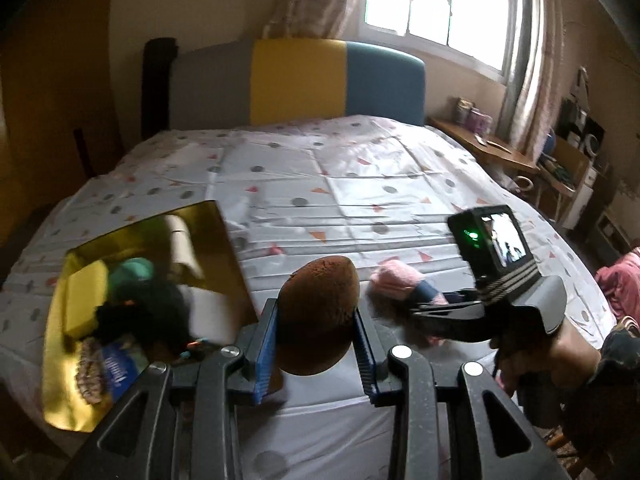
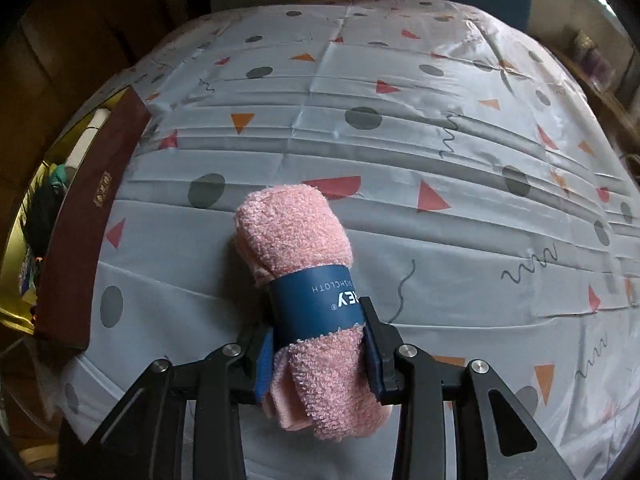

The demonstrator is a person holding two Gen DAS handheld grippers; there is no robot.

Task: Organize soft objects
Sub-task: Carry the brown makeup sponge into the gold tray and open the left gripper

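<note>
My left gripper (image 1: 316,354) is shut on a brown egg-shaped sponge (image 1: 318,312), held above the bed. A gold-lined box (image 1: 72,380) lies to its left, holding several soft items, green, black and yellow among them. My right gripper (image 2: 318,354) is shut on a rolled pink washcloth (image 2: 296,232) with a blue paper band (image 2: 316,302); the pads press the roll near the band. In the left wrist view the pink washcloth (image 1: 394,280) and the right gripper (image 1: 430,308) show at right, low over the sheet.
The bed sheet (image 2: 440,160) is white with grey dots and red and orange triangles. The box's dark red outer wall (image 2: 88,220) stands at the left in the right wrist view. A wooden desk (image 1: 492,148) and shelves stand beyond the bed's right side.
</note>
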